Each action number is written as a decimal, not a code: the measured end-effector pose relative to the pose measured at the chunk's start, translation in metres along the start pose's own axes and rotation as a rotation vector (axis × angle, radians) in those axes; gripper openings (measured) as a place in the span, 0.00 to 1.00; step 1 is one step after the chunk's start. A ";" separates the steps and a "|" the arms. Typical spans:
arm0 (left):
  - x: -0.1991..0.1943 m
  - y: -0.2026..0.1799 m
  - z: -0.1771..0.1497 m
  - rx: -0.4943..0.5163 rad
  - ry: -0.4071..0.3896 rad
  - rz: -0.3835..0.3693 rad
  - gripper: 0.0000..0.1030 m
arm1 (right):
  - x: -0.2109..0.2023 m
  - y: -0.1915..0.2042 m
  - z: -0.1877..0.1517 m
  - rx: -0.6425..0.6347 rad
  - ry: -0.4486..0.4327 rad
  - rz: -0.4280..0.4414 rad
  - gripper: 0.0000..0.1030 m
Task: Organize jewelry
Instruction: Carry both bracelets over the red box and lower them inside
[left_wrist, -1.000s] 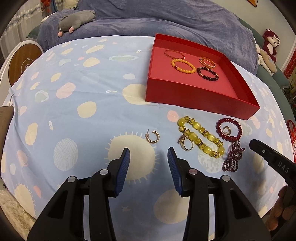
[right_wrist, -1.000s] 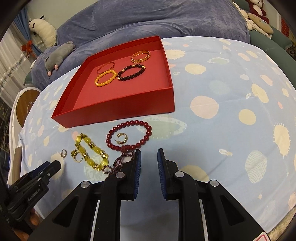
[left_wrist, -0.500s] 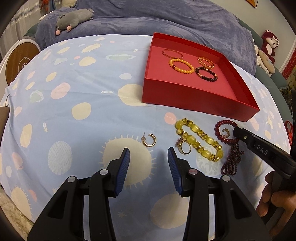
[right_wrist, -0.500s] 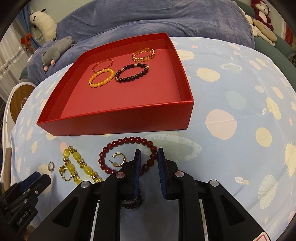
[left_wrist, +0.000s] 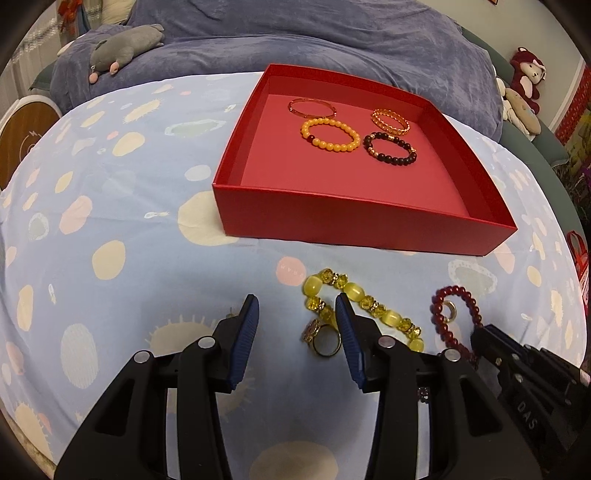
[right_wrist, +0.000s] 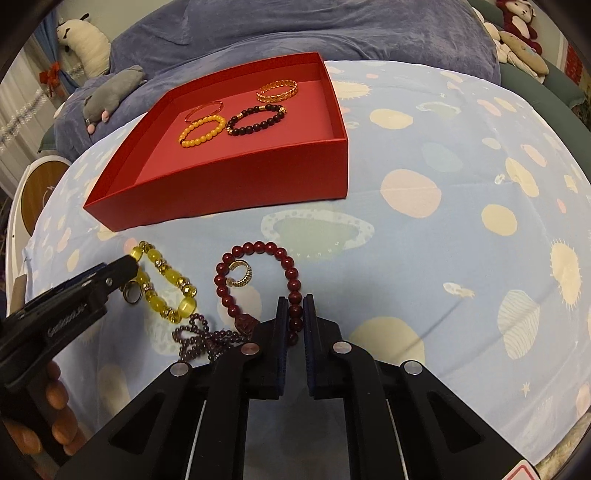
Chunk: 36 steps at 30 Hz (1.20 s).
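A red tray (left_wrist: 369, 218) (right_wrist: 221, 199) on the spotted sheet holds several bracelets. In front of it lie a yellow bead bracelet (left_wrist: 369, 306) (right_wrist: 162, 280), a gold ring (left_wrist: 325, 338) (right_wrist: 131, 291), a dark red bead bracelet (left_wrist: 454, 299) (right_wrist: 258, 247) with a gold hoop earring (right_wrist: 240, 273) inside it, and a purple bead string (right_wrist: 199, 339). My right gripper (right_wrist: 294, 306) is shut on the dark red bracelet's near side. My left gripper (left_wrist: 295, 314) is open, low over the sheet, its right finger over the yellow bracelet.
A blue-grey duvet (left_wrist: 295, 44) with a grey plush (left_wrist: 125, 44) lies behind the tray. Plush toys (left_wrist: 524, 92) sit at the far right. A round wooden object (left_wrist: 26, 136) stands at the left edge. Spotted sheet (right_wrist: 461, 221) extends to the right.
Both grippers moved forward toward the tray. My right gripper closed onto the dark red bracelet. My left gripper slid right past the loose hoop earring, now hidden, to the yellow bracelet.
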<state>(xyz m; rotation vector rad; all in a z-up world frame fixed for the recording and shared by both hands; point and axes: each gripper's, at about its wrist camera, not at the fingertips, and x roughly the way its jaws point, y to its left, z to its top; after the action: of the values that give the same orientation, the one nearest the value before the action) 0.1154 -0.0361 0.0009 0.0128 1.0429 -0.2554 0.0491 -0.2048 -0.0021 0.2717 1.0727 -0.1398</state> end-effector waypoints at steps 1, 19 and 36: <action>0.003 -0.001 0.001 0.001 0.003 0.001 0.40 | -0.001 0.000 -0.001 0.001 0.002 0.003 0.07; 0.011 -0.018 0.004 0.105 -0.031 0.024 0.09 | -0.002 -0.008 -0.001 0.065 0.014 0.049 0.07; -0.058 -0.018 0.017 0.038 -0.075 -0.102 0.09 | -0.068 -0.007 0.026 0.060 -0.124 0.097 0.07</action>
<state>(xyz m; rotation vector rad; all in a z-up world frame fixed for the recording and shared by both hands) 0.0985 -0.0440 0.0607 -0.0155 0.9657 -0.3656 0.0372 -0.2207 0.0686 0.3641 0.9314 -0.1003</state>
